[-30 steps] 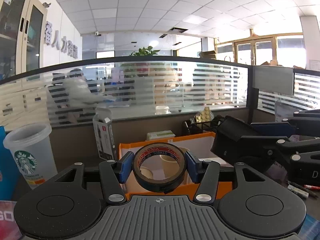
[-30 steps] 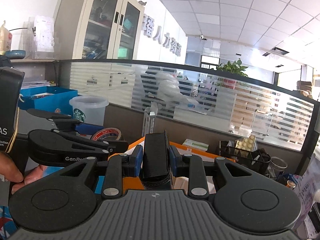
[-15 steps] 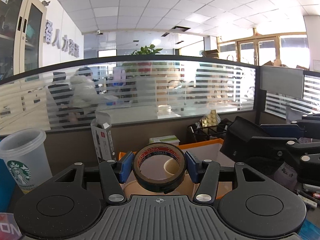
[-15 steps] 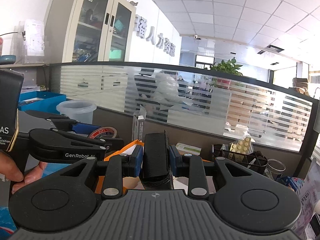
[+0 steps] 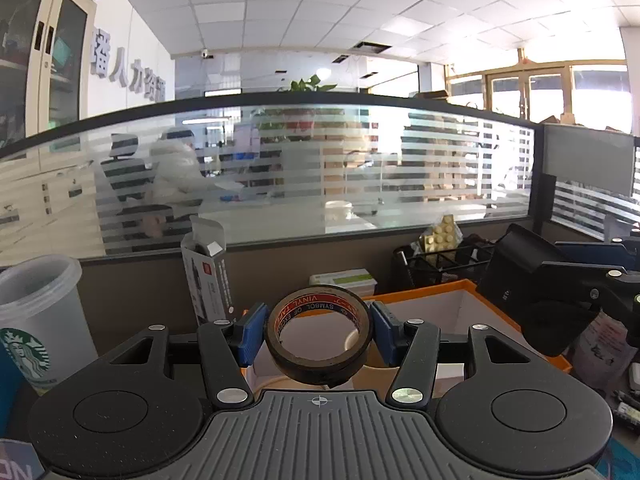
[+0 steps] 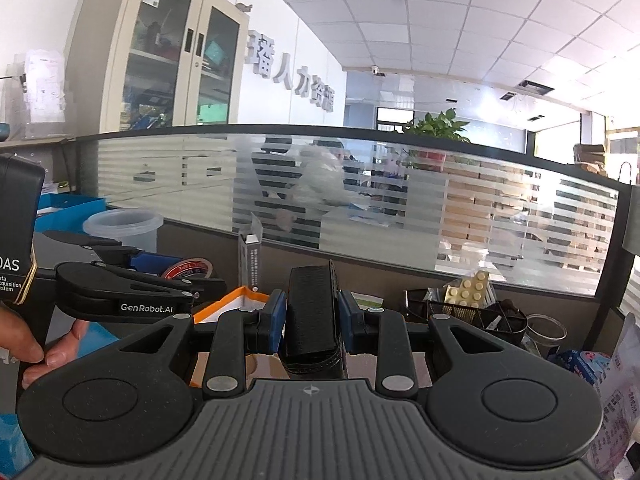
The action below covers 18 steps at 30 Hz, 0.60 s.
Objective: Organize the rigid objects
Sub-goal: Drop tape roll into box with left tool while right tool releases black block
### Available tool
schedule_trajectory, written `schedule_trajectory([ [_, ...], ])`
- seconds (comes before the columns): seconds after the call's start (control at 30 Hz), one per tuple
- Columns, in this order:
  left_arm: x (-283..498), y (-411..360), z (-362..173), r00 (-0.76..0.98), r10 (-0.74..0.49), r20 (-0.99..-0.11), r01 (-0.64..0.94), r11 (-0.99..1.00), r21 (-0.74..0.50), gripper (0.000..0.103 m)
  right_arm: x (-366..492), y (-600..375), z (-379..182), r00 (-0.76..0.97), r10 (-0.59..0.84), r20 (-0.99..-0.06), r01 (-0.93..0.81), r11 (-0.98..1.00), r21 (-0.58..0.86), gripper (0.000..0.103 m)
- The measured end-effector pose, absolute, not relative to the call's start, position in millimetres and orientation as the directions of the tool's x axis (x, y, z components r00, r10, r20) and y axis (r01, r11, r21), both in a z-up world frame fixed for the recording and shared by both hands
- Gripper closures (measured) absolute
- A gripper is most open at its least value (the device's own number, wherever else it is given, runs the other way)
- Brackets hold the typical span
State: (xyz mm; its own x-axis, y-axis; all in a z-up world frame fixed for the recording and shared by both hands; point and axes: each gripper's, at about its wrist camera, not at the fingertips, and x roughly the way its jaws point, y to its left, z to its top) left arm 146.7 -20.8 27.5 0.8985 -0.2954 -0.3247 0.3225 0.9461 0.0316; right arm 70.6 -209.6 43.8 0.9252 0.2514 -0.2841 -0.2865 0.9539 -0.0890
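We hold the tape (image 5: 320, 334) clamped in the left gripper (image 5: 318, 330) and the case (image 6: 312, 312) clamped in the right gripper (image 6: 311, 320), both in the air above the orange box (image 5: 516, 322); lower each level, well apart, before releasing.

both views are bright, lit by daylight from the windows (image 5: 560, 92) at the upper right of the left wrist frame, which blow out to white glare. the ceiling panels (image 6: 500, 20) bend strongly toward the edges, and the corners darken into black vignette. the frosted glass partition (image 5: 320, 168) blurs figures behind it. near parts at the bottom stay sharp but shadowed.
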Motion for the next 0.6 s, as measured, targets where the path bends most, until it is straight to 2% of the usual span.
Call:
schedule_trajectory([
  [0.6, 193, -35, -4, 0.876, -0.272, -0.399, 0.309, 0.951, 0.03, 0.049, 117, -231, 11, 0.913, 0.239, -0.33, -0.262, 0.965, -0.024, 0.077],
])
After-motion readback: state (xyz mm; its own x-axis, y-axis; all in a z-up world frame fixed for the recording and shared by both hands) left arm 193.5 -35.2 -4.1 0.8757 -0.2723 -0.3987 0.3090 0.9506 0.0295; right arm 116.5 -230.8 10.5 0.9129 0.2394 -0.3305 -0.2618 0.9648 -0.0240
